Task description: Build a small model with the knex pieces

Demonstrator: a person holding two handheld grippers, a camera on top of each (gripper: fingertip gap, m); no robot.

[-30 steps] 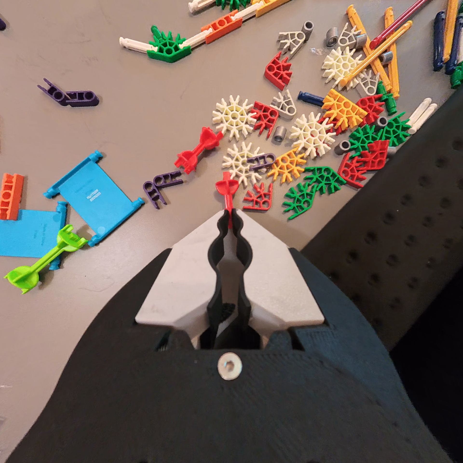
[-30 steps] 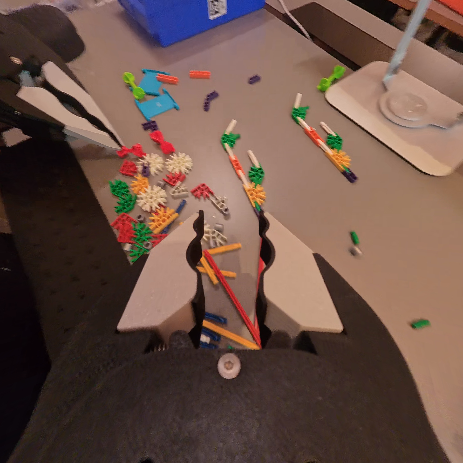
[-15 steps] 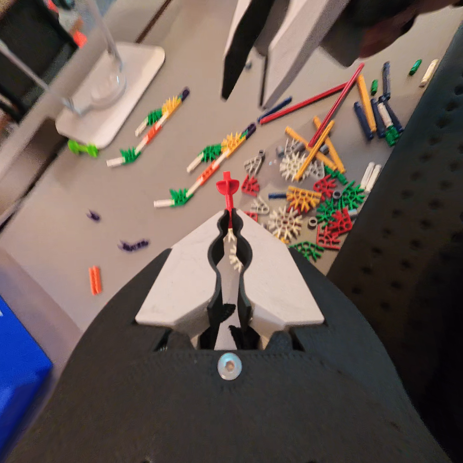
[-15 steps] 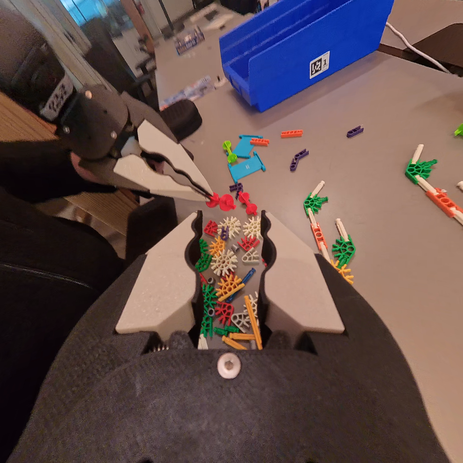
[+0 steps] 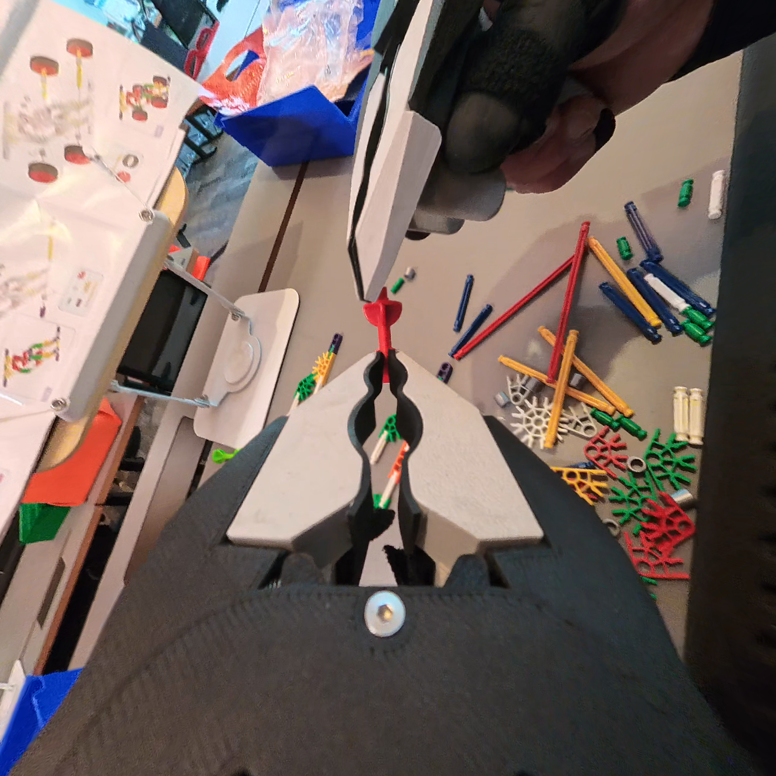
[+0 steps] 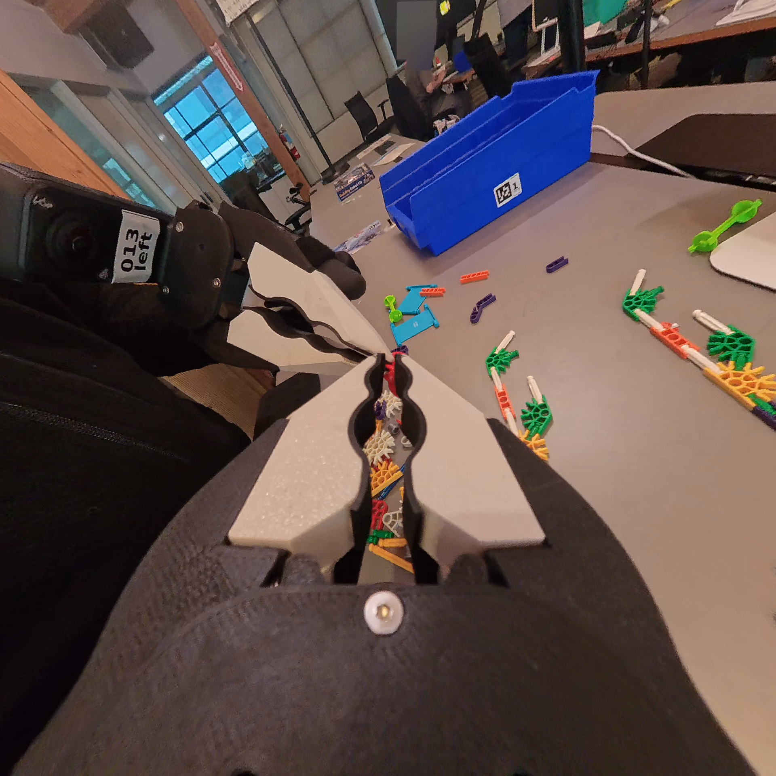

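I am pinching the shaft of a small red plastic connector piece with flared, finned ends between the very tips of my left gripper, jaws drawn almost together on it. The piece is sticking straight out ahead of the tips, lifted clear of the grey tabletop. My right gripper is meeting it tip to tip: its jaws are narrowed as well, and in the right wrist view a sliver of red is showing between them, so I judge it is closing on the far flared end, though how firm that hold is I cannot tell.

To do this well, I am keeping both tools in one line with the red shaft, since so slim a piece looks likely to twist or spring out if the two grips pull askew. I should be squeezing on the flat of the fin, not its edge.

Below lies a loose heap of red, green, yellow and white snowflake-shaped connectors and long red, yellow and blue plastic rods. Farther off on the table are chains of white rods with green and orange connectors and a blue plastic bin.
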